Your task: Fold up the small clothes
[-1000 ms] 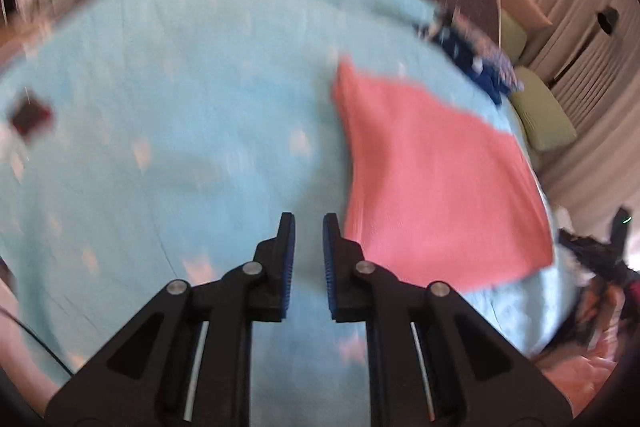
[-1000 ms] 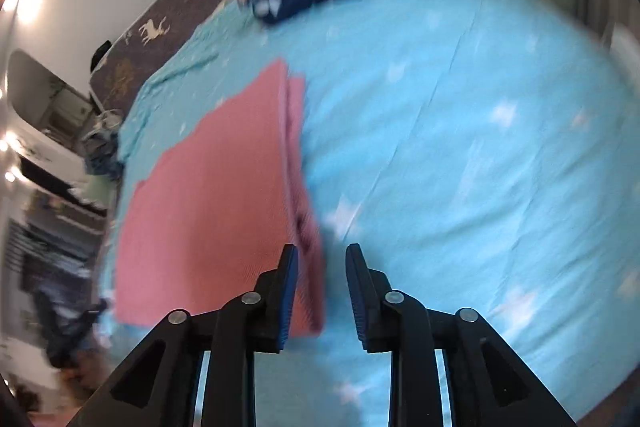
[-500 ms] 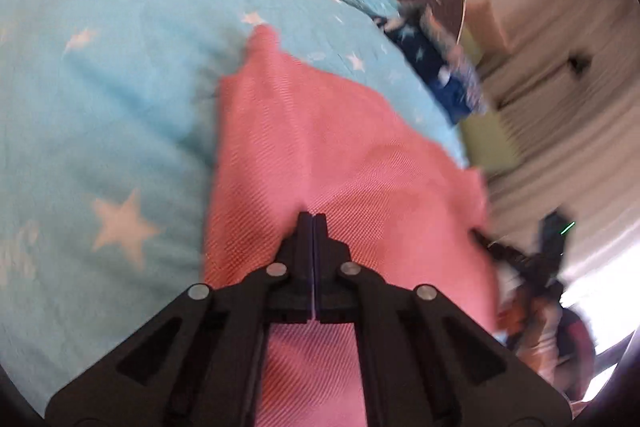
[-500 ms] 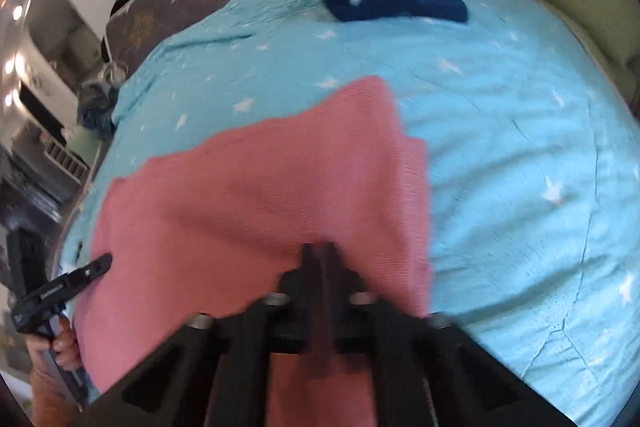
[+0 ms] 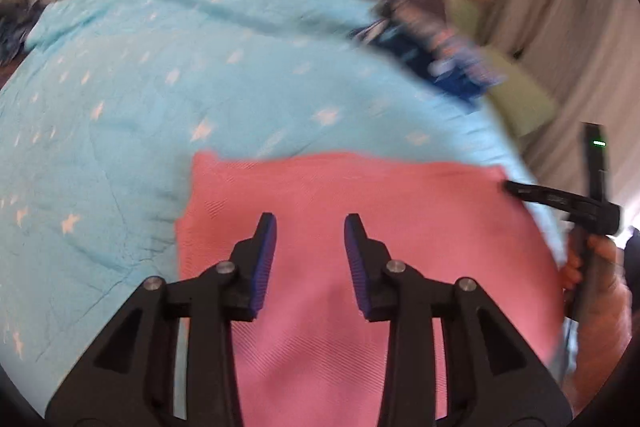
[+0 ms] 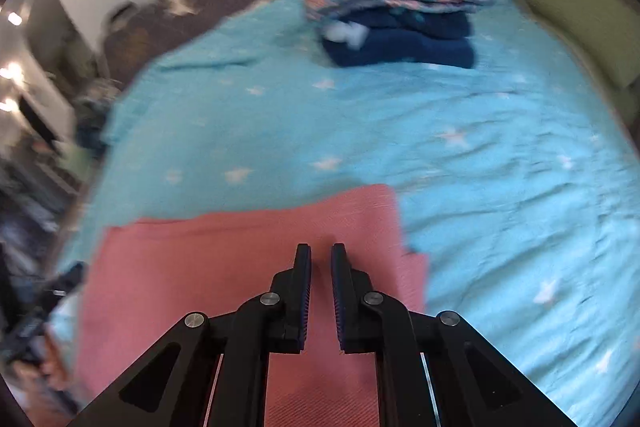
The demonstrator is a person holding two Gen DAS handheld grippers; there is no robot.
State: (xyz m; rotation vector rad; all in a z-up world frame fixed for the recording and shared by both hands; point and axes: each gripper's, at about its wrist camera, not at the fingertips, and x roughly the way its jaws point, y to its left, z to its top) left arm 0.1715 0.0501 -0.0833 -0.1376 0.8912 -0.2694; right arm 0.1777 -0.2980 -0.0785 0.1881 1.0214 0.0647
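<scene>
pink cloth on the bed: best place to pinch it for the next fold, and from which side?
Probably the two far corners of the pink cloth: the edge facing the folded navy pile lies flat and straight on the blue star sheet. Come down from above, one gripper per corner, left gripper and right gripper, then draw the edge back toward you.

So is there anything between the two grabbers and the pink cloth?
No, nothing visible. The left gripper and the right gripper are both right over the pink cloth, jaws just opening with nothing in them. The folded clothes pile lies far off.
</scene>
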